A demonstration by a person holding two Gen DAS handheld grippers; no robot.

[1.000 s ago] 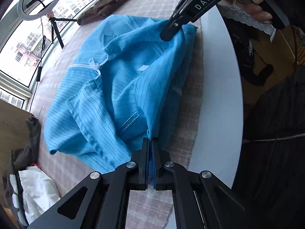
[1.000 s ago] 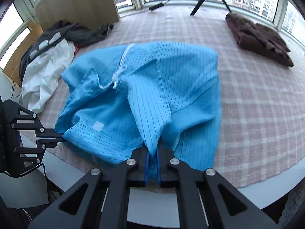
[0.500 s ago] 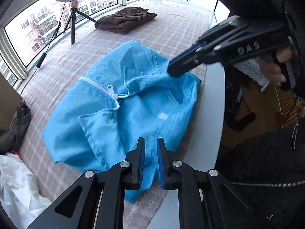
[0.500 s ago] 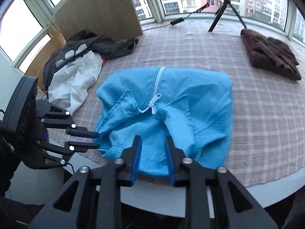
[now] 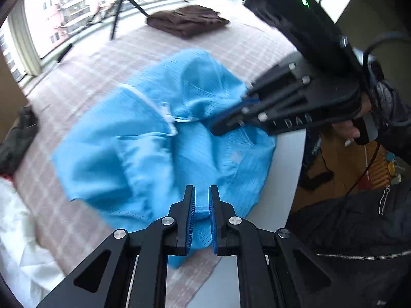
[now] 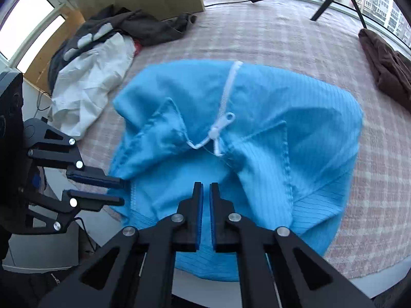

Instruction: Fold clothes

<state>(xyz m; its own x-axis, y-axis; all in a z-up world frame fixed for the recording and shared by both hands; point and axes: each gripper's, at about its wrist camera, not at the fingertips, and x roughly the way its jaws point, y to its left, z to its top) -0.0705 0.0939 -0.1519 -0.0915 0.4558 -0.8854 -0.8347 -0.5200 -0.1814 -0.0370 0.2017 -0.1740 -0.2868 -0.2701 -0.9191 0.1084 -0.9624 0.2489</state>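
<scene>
Blue striped jacket lies crumpled at frame centre on the checked table. Left tongs and right tongs hover slightly parted, apparently gripping nothing; motion blur obscures contact.

Only one bit of lettering can be read: raised letters "DAS" on the black side plate of the right gripper, seen from the left wrist camera, a little blurred. A small green light glows on the black unit mounted on top of it, with no characters. The blue garment has a pale patch, but nothing on it is legible.
</scene>
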